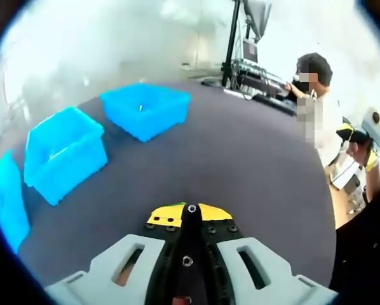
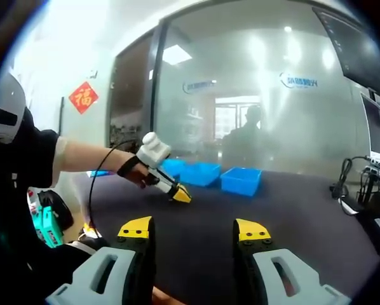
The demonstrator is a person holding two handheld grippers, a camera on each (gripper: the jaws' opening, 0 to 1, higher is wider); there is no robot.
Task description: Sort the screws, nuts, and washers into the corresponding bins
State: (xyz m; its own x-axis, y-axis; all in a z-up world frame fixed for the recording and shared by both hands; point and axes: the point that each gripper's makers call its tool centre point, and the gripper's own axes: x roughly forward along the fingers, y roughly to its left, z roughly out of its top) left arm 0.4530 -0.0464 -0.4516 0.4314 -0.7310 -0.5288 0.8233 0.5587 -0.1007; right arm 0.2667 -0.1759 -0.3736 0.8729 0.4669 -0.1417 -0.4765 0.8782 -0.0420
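Carrying phase, likely: your left gripper (image 1: 190,213) is clenched, contents too small to tell; your right gripper (image 2: 194,230) hangs released. Blue bins (image 1: 145,109) lie ahead-left of the left fingers; next, reach the matching one.

Blue bins (image 1: 145,109) on dark table (image 1: 241,165)

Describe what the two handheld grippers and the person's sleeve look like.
The right gripper has black jaws with yellow tips on light grey bodies with slots. The left gripper has yellow tips too, a white block on top, and a black cable trailing from it. The person's sleeve is black with a white cuff.
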